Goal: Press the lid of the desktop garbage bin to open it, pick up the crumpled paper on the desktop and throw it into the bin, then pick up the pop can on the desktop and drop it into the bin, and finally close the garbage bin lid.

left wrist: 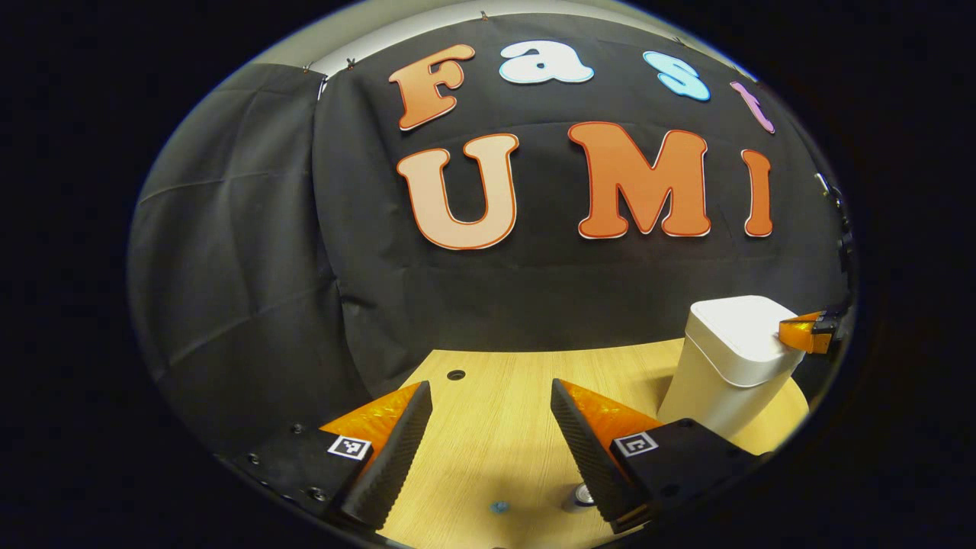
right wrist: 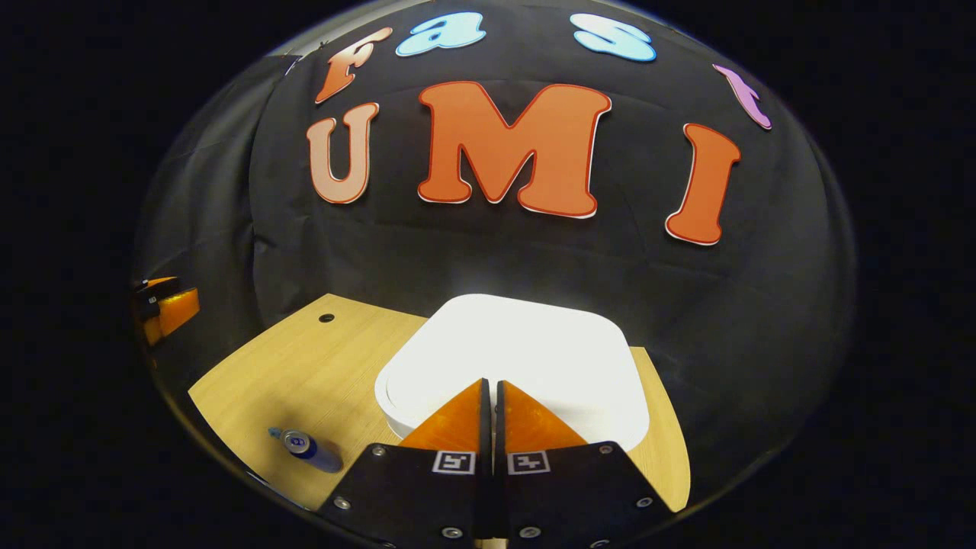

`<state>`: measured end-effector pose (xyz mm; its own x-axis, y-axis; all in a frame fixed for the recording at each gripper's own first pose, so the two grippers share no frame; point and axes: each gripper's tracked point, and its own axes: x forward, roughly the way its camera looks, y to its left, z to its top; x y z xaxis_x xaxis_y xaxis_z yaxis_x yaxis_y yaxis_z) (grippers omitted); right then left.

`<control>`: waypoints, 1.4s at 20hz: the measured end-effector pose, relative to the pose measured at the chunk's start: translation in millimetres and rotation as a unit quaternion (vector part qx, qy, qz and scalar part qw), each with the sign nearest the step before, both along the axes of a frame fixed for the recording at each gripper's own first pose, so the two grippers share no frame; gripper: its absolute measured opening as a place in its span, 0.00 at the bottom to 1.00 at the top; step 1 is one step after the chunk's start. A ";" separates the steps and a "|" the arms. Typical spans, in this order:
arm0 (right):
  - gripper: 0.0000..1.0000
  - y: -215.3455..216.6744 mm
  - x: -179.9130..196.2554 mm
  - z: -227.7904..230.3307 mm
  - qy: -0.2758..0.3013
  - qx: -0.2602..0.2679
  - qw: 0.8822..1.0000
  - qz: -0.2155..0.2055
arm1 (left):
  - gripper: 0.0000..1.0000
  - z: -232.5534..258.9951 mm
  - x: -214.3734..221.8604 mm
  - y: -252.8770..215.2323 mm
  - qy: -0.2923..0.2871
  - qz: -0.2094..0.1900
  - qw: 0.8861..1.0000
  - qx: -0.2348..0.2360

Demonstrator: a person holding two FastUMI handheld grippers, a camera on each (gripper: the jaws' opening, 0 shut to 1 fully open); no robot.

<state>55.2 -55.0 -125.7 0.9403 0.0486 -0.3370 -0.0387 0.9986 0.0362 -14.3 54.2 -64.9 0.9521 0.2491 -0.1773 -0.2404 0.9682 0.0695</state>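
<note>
The white garbage bin (left wrist: 736, 358) stands at the right of the wooden table, its lid (right wrist: 518, 358) down. My right gripper (right wrist: 492, 385) is shut with nothing in it, its tips on or just over the near edge of the lid; I cannot tell whether they touch. In the left gripper view the right gripper (left wrist: 808, 333) shows at the bin's top right edge. My left gripper (left wrist: 492, 396) hangs open over the table, left of the bin. A blue pop can (right wrist: 309, 448) lies on its side near the table's front edge, and its top (left wrist: 583, 497) peeks out beside my left gripper's right finger.
The wooden table (right wrist: 305, 366) has a small round hole (left wrist: 456, 374) near its back edge. A small blue speck (left wrist: 500, 506) lies on the wood between my left fingers. Black cloth walls close the booth at the back and left.
</note>
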 end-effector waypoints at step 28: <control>0.90 5.8 -2.9 102.7 -0.210 -0.091 0.973 0.006 | 1.00 20.9 -14.5 -14.7 -0.066 -0.027 0.996 -0.051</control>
<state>52.3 -49.3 -22.9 0.9967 0.0365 0.0730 -0.0241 0.9863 -0.1630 -28.8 39.5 -44.1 0.9805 0.1830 -0.0721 -0.1873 0.9805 -0.0591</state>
